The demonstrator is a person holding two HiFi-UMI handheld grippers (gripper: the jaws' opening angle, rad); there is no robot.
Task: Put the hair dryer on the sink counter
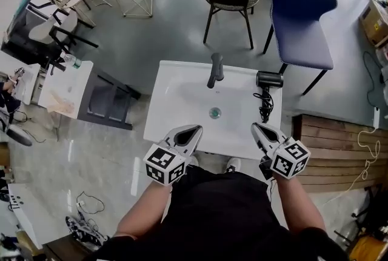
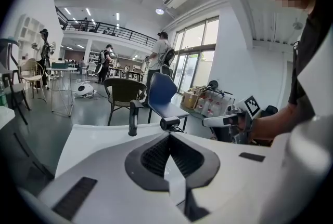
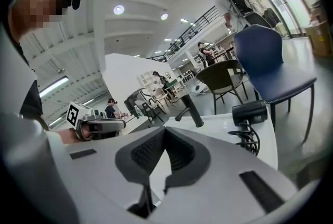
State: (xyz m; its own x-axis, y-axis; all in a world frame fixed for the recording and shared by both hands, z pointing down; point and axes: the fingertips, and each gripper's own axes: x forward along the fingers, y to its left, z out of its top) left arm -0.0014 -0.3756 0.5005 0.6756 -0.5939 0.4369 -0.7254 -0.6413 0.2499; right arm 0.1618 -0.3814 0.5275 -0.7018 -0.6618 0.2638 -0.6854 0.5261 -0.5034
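- Nearest us, over the front edge of the counter (image 1: 170,102), we hold the left gripper (image 1: 194,131) and right gripper (image 1: 257,128), both with jaws pressed together, empty.
- Farther back, the dryer (image 1: 268,79) lies on the counter's right rear corner, its cord (image 1: 264,105) coiled beside it, right of the faucet (image 1: 215,69).

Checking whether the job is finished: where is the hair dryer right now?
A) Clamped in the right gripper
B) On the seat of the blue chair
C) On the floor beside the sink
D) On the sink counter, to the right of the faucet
D: the hair dryer lies on the sink counter to the right of the faucet, its cord coiled beside it, apart from the empty right gripper.
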